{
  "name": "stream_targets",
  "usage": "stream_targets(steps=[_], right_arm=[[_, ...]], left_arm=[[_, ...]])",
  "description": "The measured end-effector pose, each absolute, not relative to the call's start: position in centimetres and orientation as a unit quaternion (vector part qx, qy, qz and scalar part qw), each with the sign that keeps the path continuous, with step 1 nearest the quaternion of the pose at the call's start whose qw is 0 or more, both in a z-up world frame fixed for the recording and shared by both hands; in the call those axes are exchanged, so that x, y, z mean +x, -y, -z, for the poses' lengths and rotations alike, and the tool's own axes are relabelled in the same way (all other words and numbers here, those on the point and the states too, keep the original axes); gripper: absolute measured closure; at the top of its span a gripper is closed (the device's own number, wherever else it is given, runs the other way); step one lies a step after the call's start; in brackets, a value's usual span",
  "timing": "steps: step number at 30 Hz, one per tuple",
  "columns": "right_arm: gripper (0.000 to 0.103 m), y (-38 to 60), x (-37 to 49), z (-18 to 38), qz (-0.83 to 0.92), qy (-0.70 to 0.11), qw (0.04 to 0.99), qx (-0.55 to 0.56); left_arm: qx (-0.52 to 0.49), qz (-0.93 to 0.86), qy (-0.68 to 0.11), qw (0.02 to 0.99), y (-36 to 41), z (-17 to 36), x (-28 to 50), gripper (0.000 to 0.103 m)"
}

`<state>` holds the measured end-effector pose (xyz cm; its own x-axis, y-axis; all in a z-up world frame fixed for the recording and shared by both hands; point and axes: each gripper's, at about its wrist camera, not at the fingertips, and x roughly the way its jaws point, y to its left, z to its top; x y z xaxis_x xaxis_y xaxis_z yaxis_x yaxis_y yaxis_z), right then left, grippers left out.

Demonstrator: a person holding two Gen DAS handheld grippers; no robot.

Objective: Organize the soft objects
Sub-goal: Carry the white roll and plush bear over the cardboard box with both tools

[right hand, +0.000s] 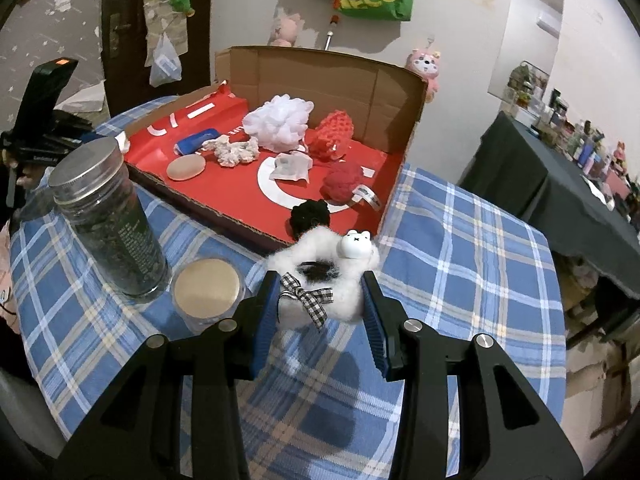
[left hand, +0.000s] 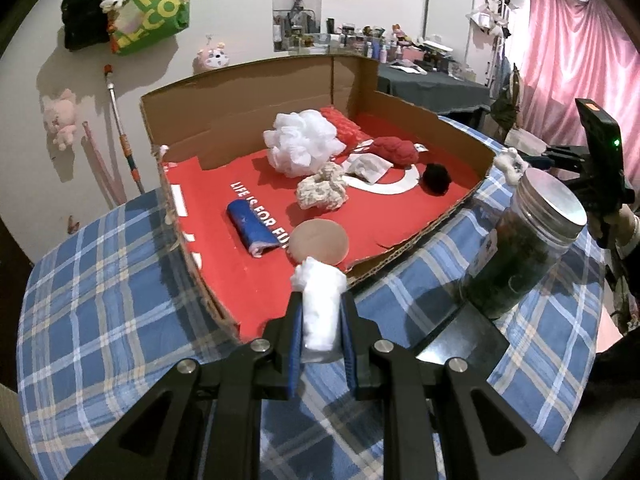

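Clamped between the left gripper (left hand: 321,312)'s blue pads, a white cotton wad (left hand: 320,304) hangs over the near edge of the red-lined cardboard box (left hand: 360,76). Jaws of the right gripper (right hand: 320,300) press on a fluffy white scrunchie (right hand: 320,276) with a checked bow and a small bear face, above the plaid tablecloth (right hand: 460,260) — just short of the box. Both loads are light and springy; a shallow pinch could let one slip out onto the cloth, and the glass jar (right hand: 108,220) beside the box could be knocked. Readable print: "LIFE IS FOR FU…" on the lining, "MEC… ECO" on a green bag (left hand: 154,4).
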<state>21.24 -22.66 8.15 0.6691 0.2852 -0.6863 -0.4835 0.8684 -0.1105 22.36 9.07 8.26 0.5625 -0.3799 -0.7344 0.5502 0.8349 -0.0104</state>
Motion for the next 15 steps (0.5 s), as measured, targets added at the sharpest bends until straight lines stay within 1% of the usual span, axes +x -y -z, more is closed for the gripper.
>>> stream_targets(steps=[15], right_arm=[[0.065,21.0,24.4,-8.7,-0.259,-0.366,0.879,-0.163]], left_arm=[[0.115,0.299,-0.407,0.855,-7.3,-8.2,25.3,0.084]])
